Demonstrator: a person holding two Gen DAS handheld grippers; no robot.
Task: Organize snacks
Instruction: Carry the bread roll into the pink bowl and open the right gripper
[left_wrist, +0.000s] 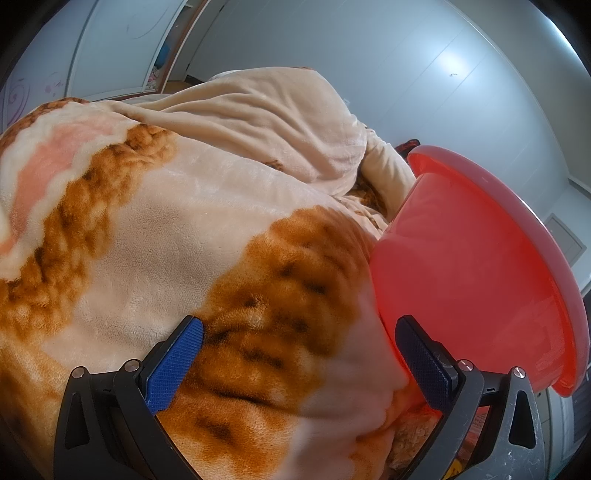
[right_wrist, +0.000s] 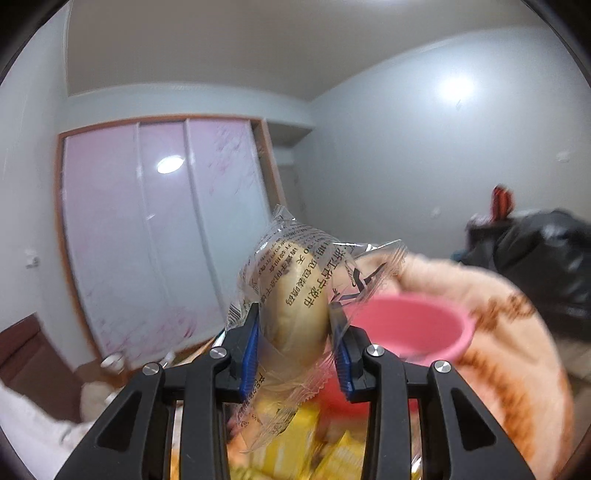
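Note:
In the right wrist view my right gripper (right_wrist: 293, 321) is shut on a pale round pastry in a clear printed wrapper (right_wrist: 295, 291), held up level in the air. Below it lie several yellow snack packets (right_wrist: 295, 454), blurred. A red basin (right_wrist: 417, 325) shows just right of the pastry, its rim tilted. In the left wrist view my left gripper (left_wrist: 299, 343) stands open over a cream and orange blanket (left_wrist: 166, 240), nothing between its blue pads (left_wrist: 173, 365). The same red basin (left_wrist: 476, 280) rests against the right finger, tipped on its side.
The plush blanket (right_wrist: 480, 332) is bunched in high folds behind the basin. A dark jacket (right_wrist: 546, 266) lies at the far right. A sliding-door wardrobe (right_wrist: 155, 229) and white walls stand beyond. More snack packets (left_wrist: 417, 435) peek out under the basin.

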